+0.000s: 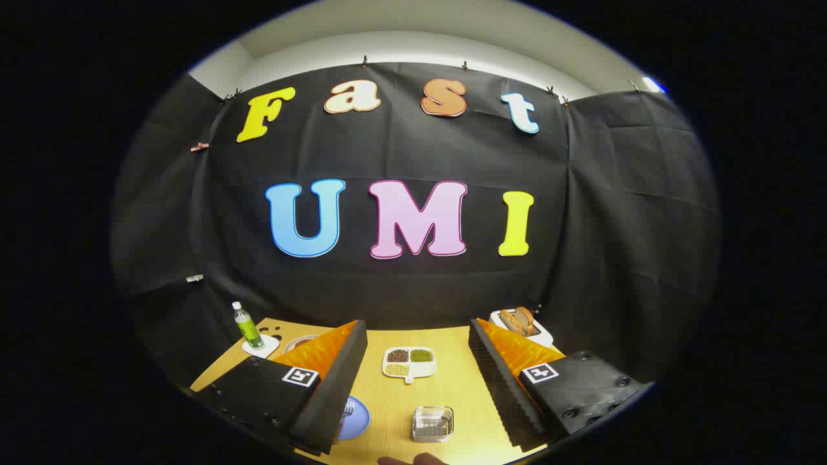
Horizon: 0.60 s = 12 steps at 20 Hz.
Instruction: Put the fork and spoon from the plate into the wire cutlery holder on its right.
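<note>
From the gripper's own camera, the gripper (413, 387) hangs above a yellow wooden table (452, 374) with its two fingers spread wide apart and nothing between them. The fingers frame the middle of the table from either side.

Just beside the left finger, partly hidden behind it, lies a blue plate (356, 418). The tines of a fork (347, 408) show on the plate at the finger's edge; the spoon cannot be made out. To the right of the plate, between the two fingers and nearer the camera than their tips, stands the wire cutlery holder (433, 423), seen from above, with no cutlery in it.

Beyond the holder, roughly level with the fingertips, sits a white divided dish (409, 362) with three compartments of dark, green and pale grains. Beyond the left finger stands a green bottle (247, 326) on a white coaster (261, 347), upright near the table's far left corner. Beyond the right finger, at the far right of the table, is a white tray with bread slices (521, 321). At the near edge of the table a fingertip of a person's hand (413, 460) shows.
</note>
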Tool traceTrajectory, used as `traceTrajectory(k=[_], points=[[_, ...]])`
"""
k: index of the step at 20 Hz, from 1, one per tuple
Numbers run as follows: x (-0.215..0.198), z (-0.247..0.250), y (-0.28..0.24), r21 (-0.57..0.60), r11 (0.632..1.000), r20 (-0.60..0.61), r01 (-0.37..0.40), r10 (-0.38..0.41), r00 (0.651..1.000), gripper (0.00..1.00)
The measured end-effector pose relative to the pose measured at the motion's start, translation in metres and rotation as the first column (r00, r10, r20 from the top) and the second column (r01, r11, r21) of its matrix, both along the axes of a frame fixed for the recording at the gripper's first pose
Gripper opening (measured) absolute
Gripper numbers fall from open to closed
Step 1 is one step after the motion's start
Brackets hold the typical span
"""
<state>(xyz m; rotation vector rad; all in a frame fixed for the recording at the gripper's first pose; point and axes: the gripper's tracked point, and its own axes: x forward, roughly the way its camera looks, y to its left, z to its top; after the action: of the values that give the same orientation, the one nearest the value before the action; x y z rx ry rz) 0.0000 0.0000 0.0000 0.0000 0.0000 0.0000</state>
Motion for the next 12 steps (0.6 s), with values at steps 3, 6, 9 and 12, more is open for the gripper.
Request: traceTrajectory(k=[3, 6, 9, 12], points=[[-0.002, 0.004, 0.004, 0.009, 0.999, 0.012, -0.047, 0.047, 0.999, 1.00], [-0.004, 0.005, 0.004, 0.006, 0.995, 0.024, -0.103, 0.103, 0.994, 1.00], [-0.007, 0.003, -0.005, -0.010, 0.995, 0.028, -0.102, 0.102, 0.994, 1.00], [-0.016, -0.009, 0.002, 0.016, 0.994, 0.018, -0.104, 0.104, 0.994, 1.00]])
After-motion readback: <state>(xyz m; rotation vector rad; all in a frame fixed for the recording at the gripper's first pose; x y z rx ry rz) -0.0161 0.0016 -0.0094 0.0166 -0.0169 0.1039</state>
